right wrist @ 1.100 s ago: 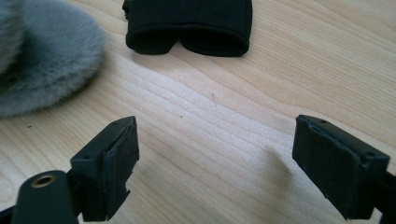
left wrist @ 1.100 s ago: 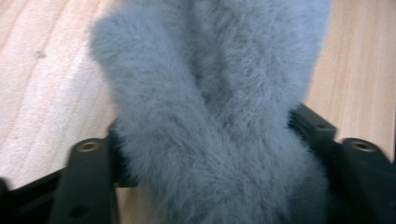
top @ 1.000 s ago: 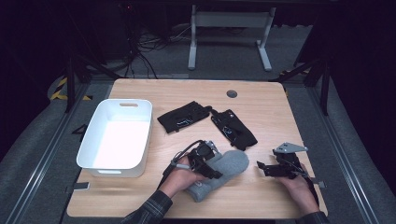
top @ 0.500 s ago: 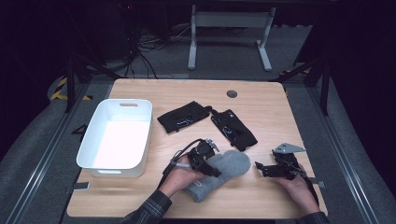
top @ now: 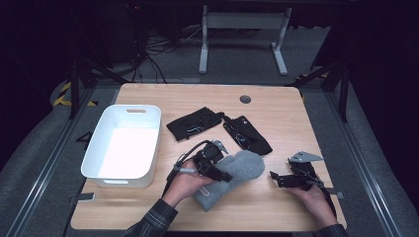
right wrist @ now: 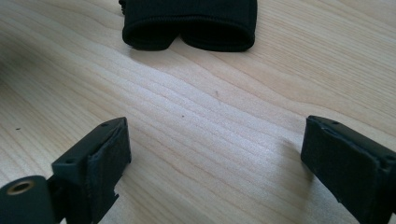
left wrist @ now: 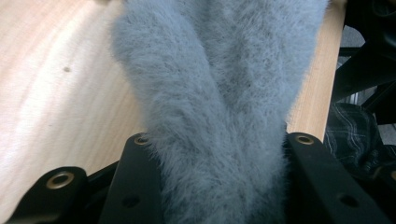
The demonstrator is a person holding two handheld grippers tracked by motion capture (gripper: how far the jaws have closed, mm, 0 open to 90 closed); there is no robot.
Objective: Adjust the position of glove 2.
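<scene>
From the high view, the left gripper (top: 217, 170) sits near the front middle of the wooden table (top: 276, 103), clamped on a fluffy grey mitten (top: 240, 168) that lies at a slant, its rounded end pointing far-right and its cuff end toward the near edge. Its jaws have just been closing in, and the mitten is right between them. The right gripper (top: 279, 180) is off to the right of the mitten, near but apart from it, with a grey 3-cornered plate (top: 305, 157) on top, and its jaws have been spreading with nothing in them. A white bin (top: 101, 148) stands at the left side of the table, well apart from the mitten. 2 black gloves lie just beyond the mitten, toward the far side: the left black glove (top: 195, 123) and the right black glove (top: 247, 136), whose near tip comes close to the mitten's rounded end. In the left gripper view, the grey fuzz bunches up between both black jaws, squeezed from each side, with bare table on the left and a plaid sleeve (left wrist: 355, 133) at the right. In the right gripper view, the jaws stand wide over bare wood, holding nothing, and the cuff of a black glove (right wrist: 189, 23) lies at the far edge, well clear of them.
</scene>
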